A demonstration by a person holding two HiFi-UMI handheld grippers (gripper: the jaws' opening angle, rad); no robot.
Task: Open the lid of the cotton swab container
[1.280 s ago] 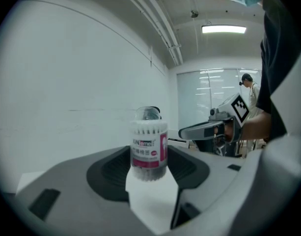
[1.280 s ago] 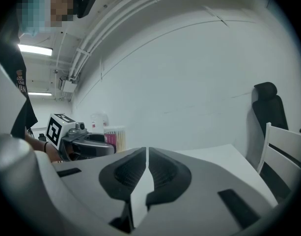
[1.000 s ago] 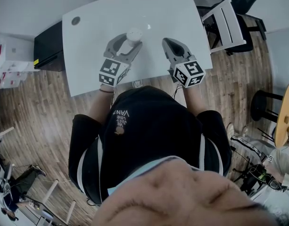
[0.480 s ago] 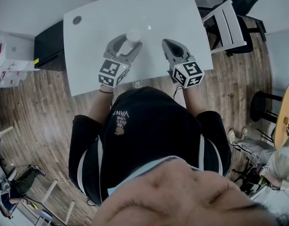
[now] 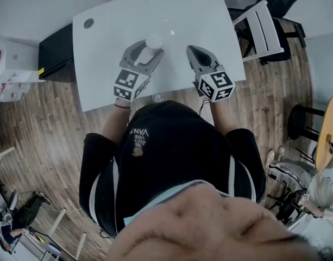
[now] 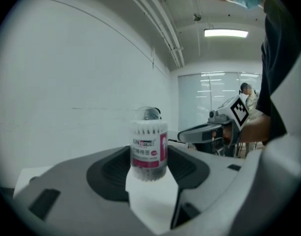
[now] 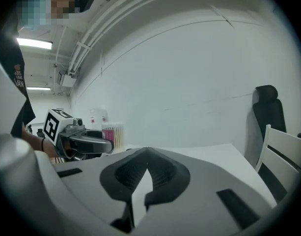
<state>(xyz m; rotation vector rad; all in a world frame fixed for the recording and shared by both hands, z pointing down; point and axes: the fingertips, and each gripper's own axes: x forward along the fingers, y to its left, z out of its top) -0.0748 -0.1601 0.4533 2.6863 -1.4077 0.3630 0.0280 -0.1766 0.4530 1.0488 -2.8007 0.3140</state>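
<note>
The cotton swab container point(image 5: 154, 41) is a small clear tub with a pink and white label and its lid on. It stands upright on the white table point(image 5: 117, 15). My left gripper point(image 5: 149, 49) has a jaw on either side of it. In the left gripper view both dark pads touch the sides of the container point(image 6: 149, 146), so the left gripper point(image 6: 149, 157) is shut on it. My right gripper point(image 5: 192, 49) lies to the right of it, apart from it, shut with nothing in it point(image 7: 142, 154). The right gripper view shows the container point(image 7: 115, 136) at the left.
A white chair point(image 5: 261, 26) stands off the table's right end, a black cabinet point(image 5: 56, 53) off its left end. A small pale object point(image 5: 172, 31) lies just beyond the container, and a round hole point(image 5: 88, 23) marks the far left corner. A black stool point(image 5: 302, 118) stands at the right.
</note>
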